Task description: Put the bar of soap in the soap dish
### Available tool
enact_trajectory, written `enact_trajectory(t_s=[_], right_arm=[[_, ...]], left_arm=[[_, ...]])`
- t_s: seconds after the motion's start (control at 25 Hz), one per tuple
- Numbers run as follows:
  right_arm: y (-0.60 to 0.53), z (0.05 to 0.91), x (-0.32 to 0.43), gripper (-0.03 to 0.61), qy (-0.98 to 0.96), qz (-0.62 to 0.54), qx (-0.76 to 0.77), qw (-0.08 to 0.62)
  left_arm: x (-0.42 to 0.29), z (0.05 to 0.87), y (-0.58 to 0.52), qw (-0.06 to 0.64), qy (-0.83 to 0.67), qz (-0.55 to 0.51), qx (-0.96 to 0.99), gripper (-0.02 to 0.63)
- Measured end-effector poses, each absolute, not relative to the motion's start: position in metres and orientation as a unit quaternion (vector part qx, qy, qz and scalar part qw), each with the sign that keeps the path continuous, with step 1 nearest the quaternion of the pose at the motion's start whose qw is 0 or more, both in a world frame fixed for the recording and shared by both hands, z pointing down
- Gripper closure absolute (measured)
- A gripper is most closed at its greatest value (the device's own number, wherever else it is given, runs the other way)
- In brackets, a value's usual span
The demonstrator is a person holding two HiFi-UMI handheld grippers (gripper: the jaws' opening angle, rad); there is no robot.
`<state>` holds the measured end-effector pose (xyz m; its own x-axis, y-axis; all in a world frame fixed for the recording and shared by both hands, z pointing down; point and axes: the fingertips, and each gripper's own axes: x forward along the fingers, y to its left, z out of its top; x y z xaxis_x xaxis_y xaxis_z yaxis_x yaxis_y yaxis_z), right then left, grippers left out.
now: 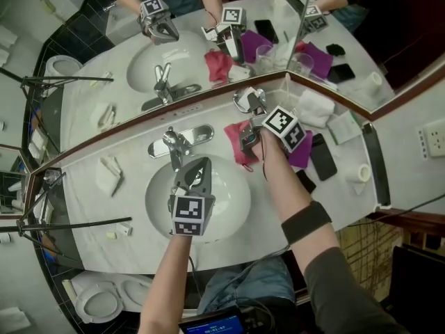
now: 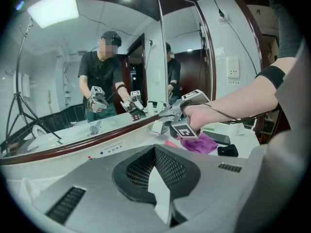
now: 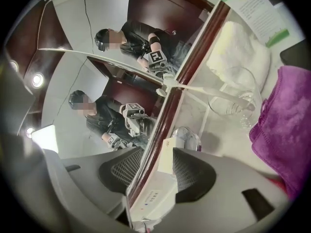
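1. Hovering by the far mirror (image 1: 83, 61), the right gripper (image 3: 158, 150) stands half open around the bar of soap (image 3: 166, 158), beside the soap dish (image 3: 189, 136).
2. The left gripper (image 2: 154, 152), shut and empty, over the near sink (image 1: 233, 211).

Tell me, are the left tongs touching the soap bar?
Apart. The left gripper view shows the soap bar far beyond the shut left tongs.

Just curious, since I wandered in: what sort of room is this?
A bathroom, perhaps a hotel's: a white oval washbasin with a chrome tap, a wide wall mirror behind it, and a white toilet beside the counter.
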<state>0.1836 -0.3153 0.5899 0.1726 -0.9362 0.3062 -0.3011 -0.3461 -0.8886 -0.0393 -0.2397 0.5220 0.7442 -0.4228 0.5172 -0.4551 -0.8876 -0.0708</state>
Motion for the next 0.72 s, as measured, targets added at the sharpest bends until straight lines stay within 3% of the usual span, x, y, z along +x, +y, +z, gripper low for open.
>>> enact_trajectory(t_s=[0.28, 0.72], right_arm=[[-0.271, 0.523, 0.170, 0.542, 0.494, -0.426, -0.690, 0.312], [-0.192, 0.462, 0.129, 0.565, 0.529, -0.407, -0.687, 0.287]], left_arm=[[-0.052, 0.482, -0.224, 0.045, -0.234, 0.244, 0.940, 0.611], [-0.093, 0.440, -0.187, 0.043, -0.232, 0.216, 0.947, 0.611]])
